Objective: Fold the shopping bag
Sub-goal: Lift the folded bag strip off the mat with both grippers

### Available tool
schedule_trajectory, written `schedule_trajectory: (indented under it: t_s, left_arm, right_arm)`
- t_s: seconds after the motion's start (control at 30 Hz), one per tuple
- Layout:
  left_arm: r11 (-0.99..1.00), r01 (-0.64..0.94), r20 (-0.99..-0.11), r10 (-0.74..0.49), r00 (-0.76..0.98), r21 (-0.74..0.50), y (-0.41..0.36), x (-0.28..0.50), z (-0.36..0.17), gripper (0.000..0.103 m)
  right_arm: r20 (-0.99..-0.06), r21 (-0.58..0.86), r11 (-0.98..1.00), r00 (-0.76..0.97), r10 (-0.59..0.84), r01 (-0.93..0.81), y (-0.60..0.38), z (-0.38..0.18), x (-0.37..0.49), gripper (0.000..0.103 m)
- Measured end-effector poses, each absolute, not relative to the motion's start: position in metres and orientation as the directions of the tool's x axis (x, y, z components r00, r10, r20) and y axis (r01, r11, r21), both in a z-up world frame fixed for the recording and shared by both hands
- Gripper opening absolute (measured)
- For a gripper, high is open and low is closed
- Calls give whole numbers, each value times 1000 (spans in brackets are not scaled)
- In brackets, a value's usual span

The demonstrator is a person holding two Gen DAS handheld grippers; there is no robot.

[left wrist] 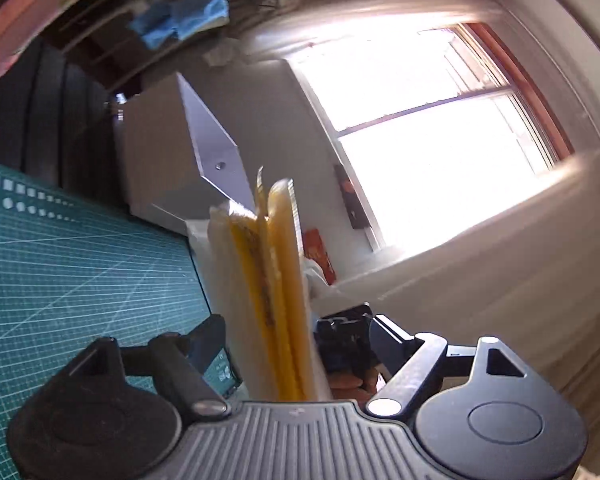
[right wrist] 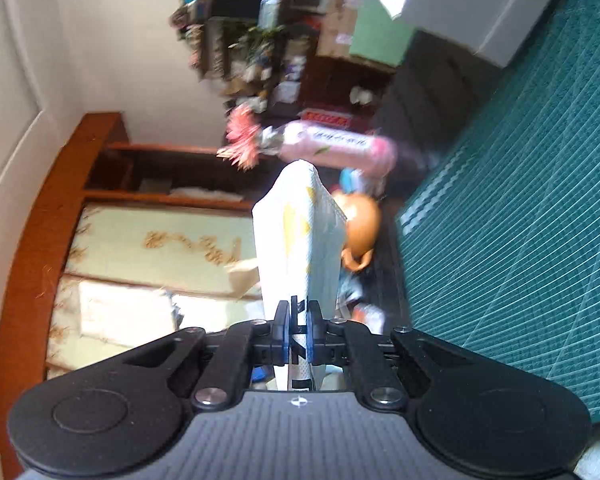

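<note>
The folded shopping bag (left wrist: pixel 272 280), white with yellow print, stands on edge between the fingers of my left gripper (left wrist: pixel 276 328). Those fingers (left wrist: pixel 210 336) are spread wide on either side of it and do not clamp it, so the left gripper is open. In the right wrist view the same bag (right wrist: pixel 300 232) sticks out forward as a flat white packet with yellow marks. My right gripper (right wrist: pixel 299 312) is shut on its near edge, blue pads (right wrist: pixel 285 332) pressed against both faces. The bag is lifted off the green cutting mat (left wrist: pixel 80 260).
The cutting mat (right wrist: pixel 520 220) fills one side of each view. A white box (left wrist: pixel 168 152) stands at its far edge, with a bright window (left wrist: pixel 440 120) beyond. A pink bottle (right wrist: pixel 336 148), an orange figure (right wrist: pixel 360 224), cluttered shelves and a wooden cabinet (right wrist: pixel 60 200) lie behind.
</note>
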State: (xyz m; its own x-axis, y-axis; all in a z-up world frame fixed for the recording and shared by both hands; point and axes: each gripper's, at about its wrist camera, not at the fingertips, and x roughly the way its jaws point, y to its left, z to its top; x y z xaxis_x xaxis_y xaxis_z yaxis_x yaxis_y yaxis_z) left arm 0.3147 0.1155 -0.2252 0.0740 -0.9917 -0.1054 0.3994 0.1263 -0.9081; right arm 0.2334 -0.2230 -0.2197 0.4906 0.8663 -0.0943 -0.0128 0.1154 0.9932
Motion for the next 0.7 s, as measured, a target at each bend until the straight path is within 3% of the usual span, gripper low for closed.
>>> schedule_trajectory:
  t_s: [0.3, 0.37, 0.53, 0.6, 0.67, 0.7]
  left_arm:
    - [125, 401, -104, -992, 73, -907, 112, 312, -231, 85]
    - [73, 397, -59, -997, 47, -915, 115, 311, -230, 85]
    - [6, 423, 5, -1000, 24, -906, 125, 298, -214, 85]
    - [25, 434, -10, -999, 37, -900, 127, 295, -212, 77]
    - [64, 443, -46, -998, 51, -894, 125, 295, -214, 43]
    - [58, 434, -42, -998, 45, -899, 123, 298, -216, 38]
  right_arm:
    - [-74, 980, 141, 398, 914, -143, -211, -189, 232, 8]
    - [-5, 969, 102, 398, 917, -223, -218, -179, 226, 8]
    - [-42, 971, 123, 360, 932, -207, -212, -183, 234, 8]
    - [-38, 975, 112, 350, 936, -194, -213, -189, 235, 8]
    - [-12, 979, 82, 346, 938, -186, -214, -195, 237, 8]
    - [-8, 980, 77, 345, 938, -186, -217, -195, 235, 8]
